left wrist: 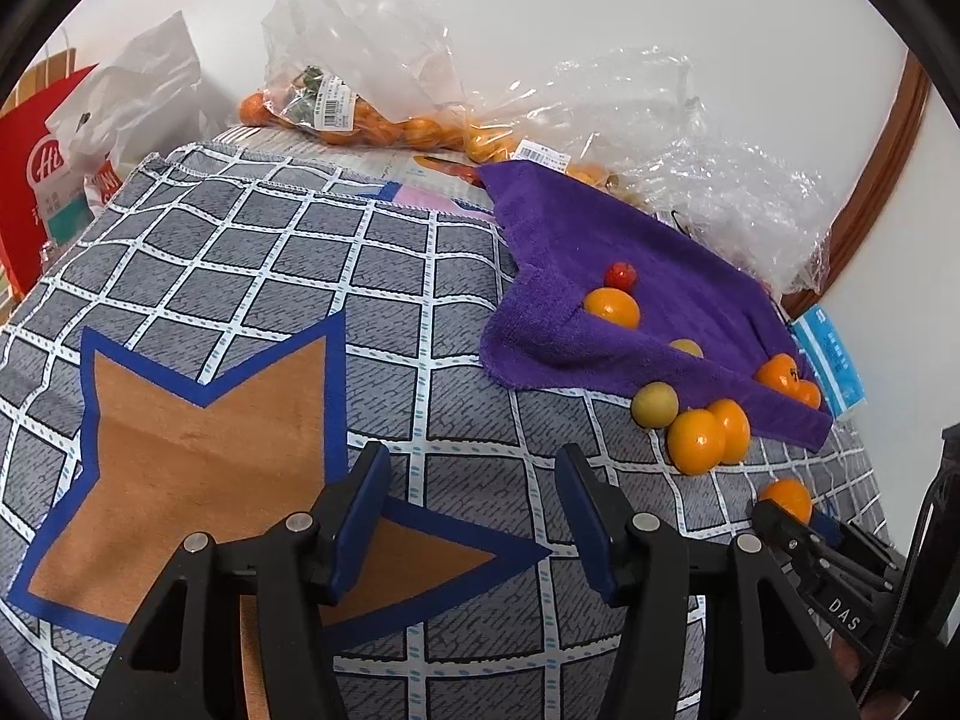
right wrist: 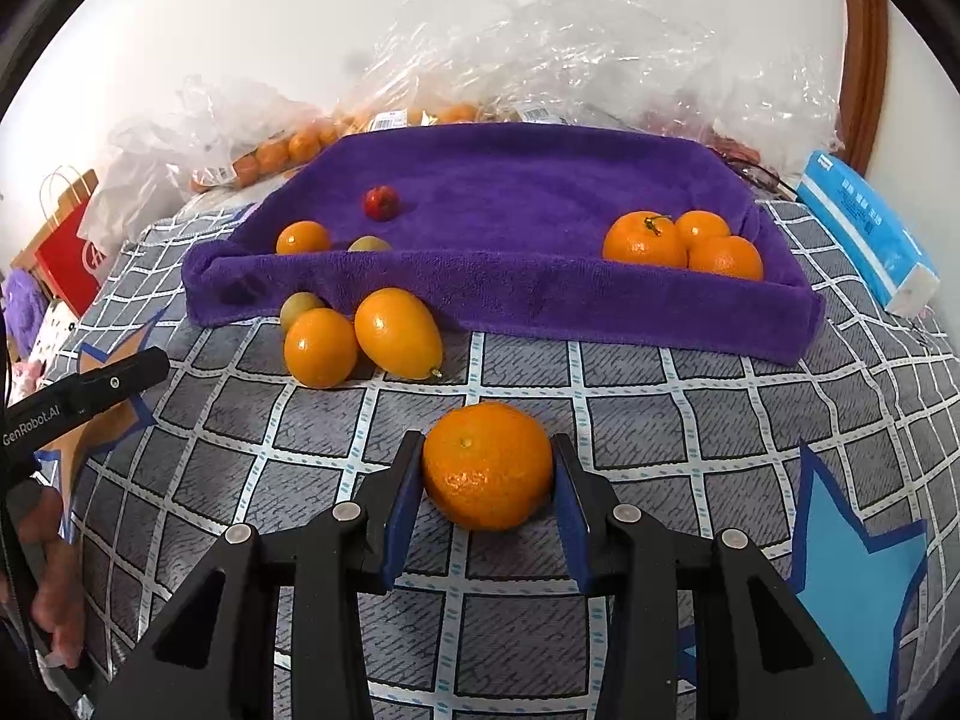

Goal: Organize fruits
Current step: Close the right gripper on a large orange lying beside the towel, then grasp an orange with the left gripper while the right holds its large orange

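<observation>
1. The right gripper (right wrist: 487, 480) has a mandarin (right wrist: 487, 465) between its two blue pads, and both pads seem to touch the peel on either side. I judge it gripped, though from this angle I cannot tell whether it is lifted or resting on the checked cloth (right wrist: 630, 396).

2. The left gripper (left wrist: 471, 516) hangs over the checked cloth with its jaws wide apart and nothing in them, well clear of the fruit.

3. The goal looks to be the purple towel (right wrist: 540, 192), whose front edge is rolled up into a low lip. Three mandarins (right wrist: 684, 243) sit together in its right corner; a small orange (right wrist: 303, 237), a greenish fruit (right wrist: 369, 244) and a small red fruit (right wrist: 381, 202) lie on its left side.

4. Likely step: carry the held mandarin to the group on the right, since like seems to go with like.

5. To do it well, keep the squeeze gentle, as the skin is soft and bruises. Lift clear of the rolled lip before moving forward, so the towel does not drag.

6. Set it down just beside the three, not on top, and open only once it rests on the towel; round fruit rolls.

7. Two oranges (right wrist: 360, 339) and another greenish fruit (right wrist: 300, 309) wait on the cloth just in front of the towel's left end.
</observation>
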`<state>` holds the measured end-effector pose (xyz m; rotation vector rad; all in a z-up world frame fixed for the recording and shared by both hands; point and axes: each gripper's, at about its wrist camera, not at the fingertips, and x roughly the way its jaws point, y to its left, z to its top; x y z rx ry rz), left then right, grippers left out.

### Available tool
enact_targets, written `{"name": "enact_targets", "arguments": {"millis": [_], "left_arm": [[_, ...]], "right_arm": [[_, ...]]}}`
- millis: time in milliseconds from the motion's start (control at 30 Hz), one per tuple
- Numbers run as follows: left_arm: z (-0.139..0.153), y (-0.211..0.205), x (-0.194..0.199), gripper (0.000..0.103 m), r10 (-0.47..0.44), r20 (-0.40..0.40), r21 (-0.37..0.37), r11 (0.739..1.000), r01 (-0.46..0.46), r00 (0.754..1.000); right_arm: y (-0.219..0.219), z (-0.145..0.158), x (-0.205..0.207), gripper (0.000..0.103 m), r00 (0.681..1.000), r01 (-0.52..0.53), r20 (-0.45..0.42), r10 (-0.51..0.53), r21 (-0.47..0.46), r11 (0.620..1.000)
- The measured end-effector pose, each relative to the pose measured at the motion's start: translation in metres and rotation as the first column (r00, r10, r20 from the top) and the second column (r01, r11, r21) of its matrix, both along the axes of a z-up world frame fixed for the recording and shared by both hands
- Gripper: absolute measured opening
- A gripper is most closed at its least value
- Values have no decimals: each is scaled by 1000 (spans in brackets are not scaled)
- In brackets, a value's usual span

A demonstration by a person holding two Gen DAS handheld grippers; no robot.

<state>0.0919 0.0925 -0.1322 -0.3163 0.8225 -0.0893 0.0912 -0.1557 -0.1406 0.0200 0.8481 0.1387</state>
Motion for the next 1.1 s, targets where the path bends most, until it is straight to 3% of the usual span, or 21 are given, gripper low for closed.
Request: {"name": "enact_targets", "arguments": {"millis": [467,700,900,1100], "left_arm": [[1,1,0,55,-19,-8,2,1000,19,1000],[5,0,-5,53,-29,9,-25,999,29,1000],[16,-37,-9,54,-125,-12,33,992,125,992],[23,-79,3,55,-191,-12,13,981,191,981]], "right_arm": [[-1,-2,0,41,1000,3,-15,-3,-3,1000],[-6,6,-10,40,999,-19,37,18,24,1000],[-28,9,-19,40,999,8,44,-9,21,1000],[-61,14,-21,40,995,68,74,-69,18,998]]}}
